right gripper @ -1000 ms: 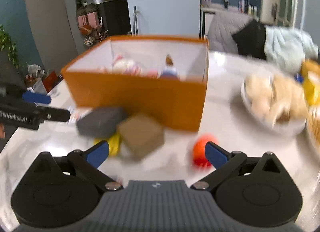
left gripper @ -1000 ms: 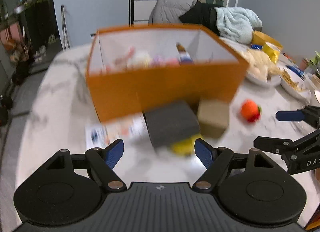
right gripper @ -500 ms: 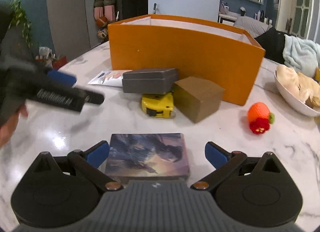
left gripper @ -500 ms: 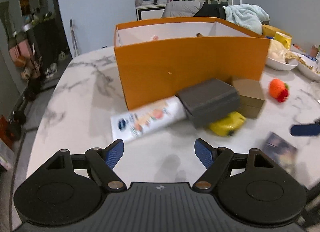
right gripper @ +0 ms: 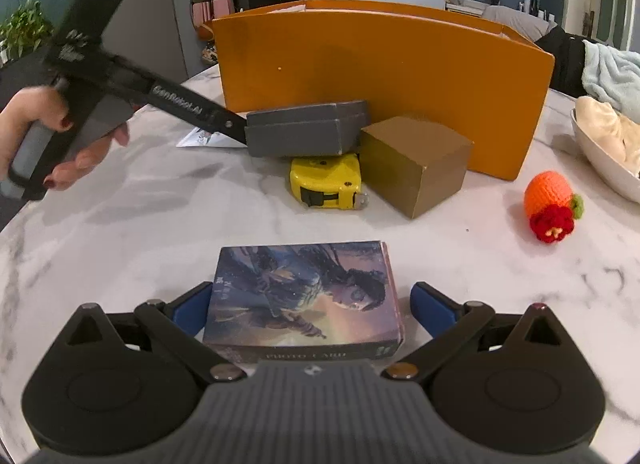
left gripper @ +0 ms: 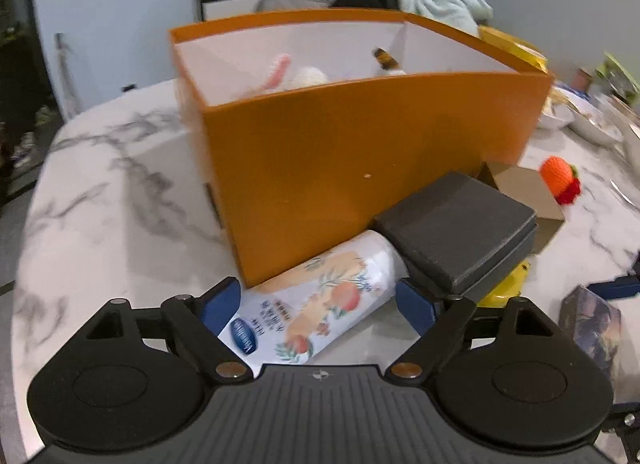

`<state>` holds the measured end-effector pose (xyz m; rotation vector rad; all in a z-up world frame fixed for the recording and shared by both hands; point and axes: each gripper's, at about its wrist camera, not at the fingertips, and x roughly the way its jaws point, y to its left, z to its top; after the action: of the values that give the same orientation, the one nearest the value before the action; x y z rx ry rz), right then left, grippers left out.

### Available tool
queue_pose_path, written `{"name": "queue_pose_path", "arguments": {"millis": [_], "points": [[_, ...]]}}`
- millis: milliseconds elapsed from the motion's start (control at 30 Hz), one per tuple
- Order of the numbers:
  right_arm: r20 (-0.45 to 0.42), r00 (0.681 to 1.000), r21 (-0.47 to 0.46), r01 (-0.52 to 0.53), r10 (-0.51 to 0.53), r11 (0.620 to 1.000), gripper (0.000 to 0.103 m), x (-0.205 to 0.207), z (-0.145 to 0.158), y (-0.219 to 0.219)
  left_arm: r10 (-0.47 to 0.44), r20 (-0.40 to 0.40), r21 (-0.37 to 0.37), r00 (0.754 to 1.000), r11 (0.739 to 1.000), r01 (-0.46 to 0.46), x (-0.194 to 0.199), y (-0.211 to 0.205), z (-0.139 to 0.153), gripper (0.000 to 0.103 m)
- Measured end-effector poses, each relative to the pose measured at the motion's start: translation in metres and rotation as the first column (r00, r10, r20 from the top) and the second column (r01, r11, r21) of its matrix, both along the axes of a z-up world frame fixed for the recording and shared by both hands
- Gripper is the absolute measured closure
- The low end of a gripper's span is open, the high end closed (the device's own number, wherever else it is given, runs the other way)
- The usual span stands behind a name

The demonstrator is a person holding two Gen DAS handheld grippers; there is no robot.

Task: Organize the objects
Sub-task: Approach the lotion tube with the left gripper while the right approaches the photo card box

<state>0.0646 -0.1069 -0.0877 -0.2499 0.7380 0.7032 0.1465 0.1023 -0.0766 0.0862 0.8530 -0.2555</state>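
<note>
Your left claw (left gripper: 318, 300) is spread wide and holds nothing; the white pouch (left gripper: 316, 304) lies on the table between its fingers, long axis slanting away to the claw's right, far end under the grey case (left gripper: 456, 232) by the orange box (left gripper: 360, 143). Your right claw (right gripper: 312, 306), also wide and empty, straddles the photo card box (right gripper: 304, 300), its long side across the claw, so each claw has its own target.

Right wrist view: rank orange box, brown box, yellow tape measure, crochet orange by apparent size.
1. orange box, largest by far.
2. brown box.
3. yellow tape measure, partly hidden under the grey case.
4. crochet orange.
The last two look close; unsure.
</note>
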Motion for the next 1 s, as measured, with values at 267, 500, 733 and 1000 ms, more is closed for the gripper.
{"name": "queue_pose_path", "arguments": {"millis": [267,500,733,1000], "points": [[-0.011,1.000,0.025,-0.003,0.003,1.000,0.001,0.001,0.002,-0.003,-0.121,-0.042,0.092,0.992,0.988,0.124,-0.025,-0.026,-0.006,0.000],[0.021,1.000,0.036,-0.011,0.010,0.999,0.001,-0.010,0.000,-0.013,-0.260,-0.075,0.074,0.963,0.961,0.265,-0.070,-0.061,0.000,0.000],[0.064,0.998,0.035,-0.019,0.017,0.999,0.001,-0.010,-0.001,-0.012,-0.146,-0.057,0.042,0.988,0.988,0.149,-0.042,-0.063,-0.007,0.000],[0.102,0.991,-0.011,-0.082,0.083,0.997,0.001,-0.005,-0.003,-0.006,-0.015,0.011,0.017,1.000,1.000,0.015,-0.036,-0.064,-0.014,0.000]]}}
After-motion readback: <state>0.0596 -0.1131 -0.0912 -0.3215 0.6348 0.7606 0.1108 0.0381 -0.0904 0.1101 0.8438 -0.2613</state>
